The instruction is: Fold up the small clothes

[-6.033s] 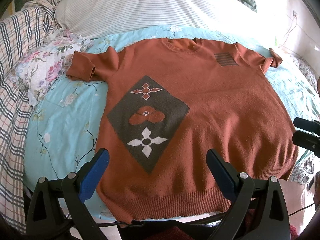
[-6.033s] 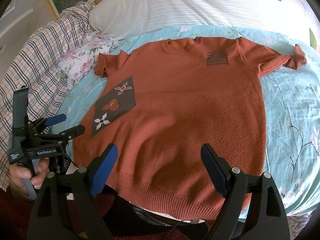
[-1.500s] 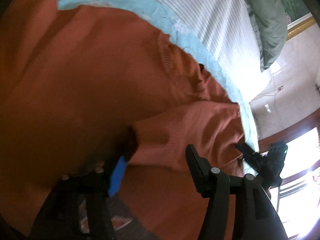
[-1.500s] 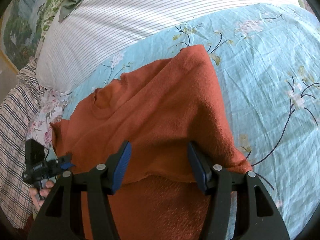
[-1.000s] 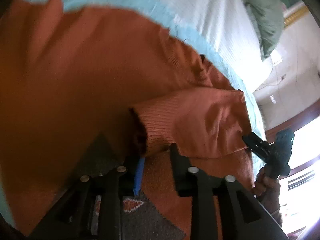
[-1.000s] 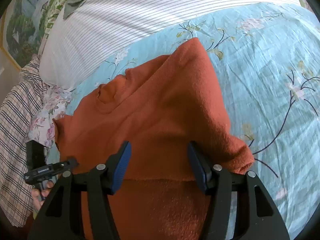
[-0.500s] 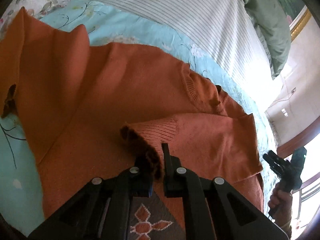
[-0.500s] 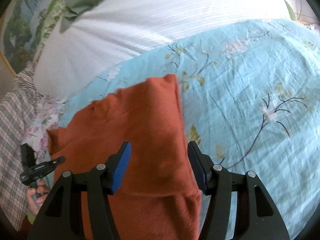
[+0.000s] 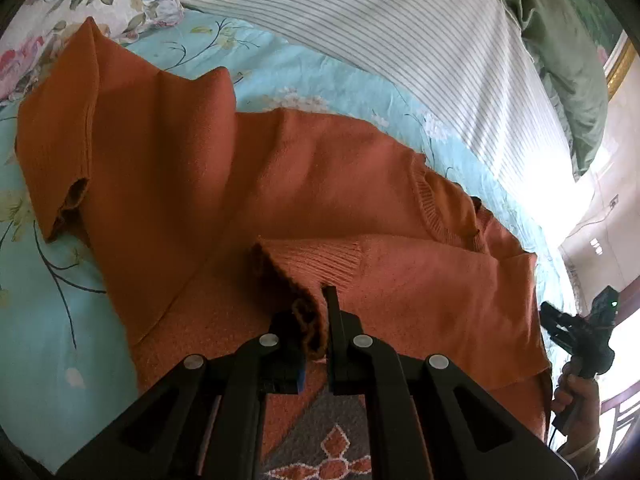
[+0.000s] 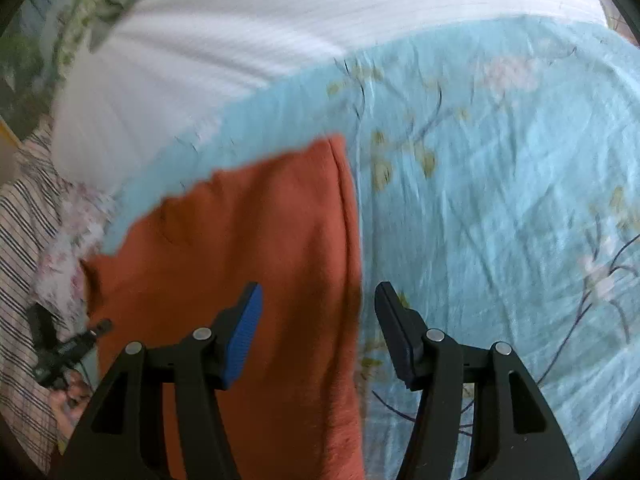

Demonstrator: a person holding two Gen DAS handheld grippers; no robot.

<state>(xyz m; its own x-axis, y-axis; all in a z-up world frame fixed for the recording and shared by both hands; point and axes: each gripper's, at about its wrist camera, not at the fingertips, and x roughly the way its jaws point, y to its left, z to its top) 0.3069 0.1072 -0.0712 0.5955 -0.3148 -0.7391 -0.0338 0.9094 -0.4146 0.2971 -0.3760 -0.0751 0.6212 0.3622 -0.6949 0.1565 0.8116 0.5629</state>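
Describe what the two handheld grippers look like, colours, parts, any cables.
Both are matte black plastic with triangular cut-out linkage arms joined by silver rivets. The right gripper has one ribbed blue finger pad and one dark one. The left gripper shows a sliver of blue pad. A thin dark cable hangs below the bare hand holding the right one.

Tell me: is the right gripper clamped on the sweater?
No, the right gripper is open above the sweater, with nothing between its fingers.
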